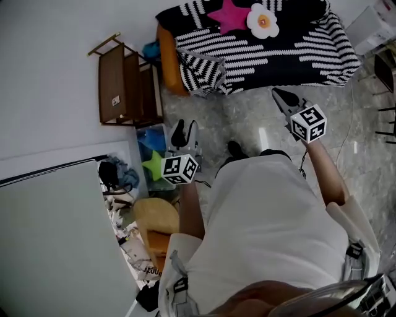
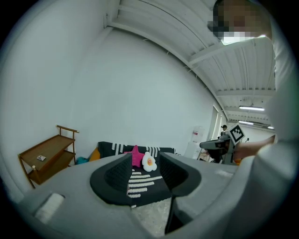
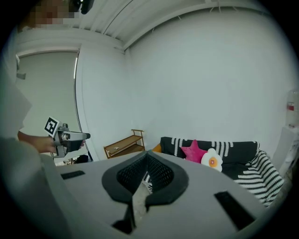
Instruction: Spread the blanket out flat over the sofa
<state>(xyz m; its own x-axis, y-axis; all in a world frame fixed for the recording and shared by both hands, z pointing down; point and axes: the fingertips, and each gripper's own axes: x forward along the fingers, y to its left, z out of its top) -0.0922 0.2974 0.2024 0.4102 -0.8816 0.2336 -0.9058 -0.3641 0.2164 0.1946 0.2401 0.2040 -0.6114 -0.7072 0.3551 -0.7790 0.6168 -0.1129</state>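
Note:
A black blanket with white stripes [image 1: 272,56] lies over the orange sofa [image 1: 168,59] at the top of the head view, bunched and hanging at its left front corner. A pink star cushion [image 1: 230,15] and a white egg cushion [image 1: 262,20] rest on it. My left gripper [image 1: 184,131] is held over the floor well short of the sofa, open and empty; in the left gripper view the blanket [image 2: 140,184] shows far off between its fingers. My right gripper [image 1: 279,95] hovers nearer the sofa's front edge, its tips [image 3: 147,155] meeting on nothing.
A brown wooden shelf trolley [image 1: 127,86] stands against the wall left of the sofa. A green star cushion [image 1: 153,165], a round wooden stool [image 1: 156,217] and loose clutter sit on the left. Dark chairs [image 1: 387,93] stand at the right edge. Marbled floor lies before the sofa.

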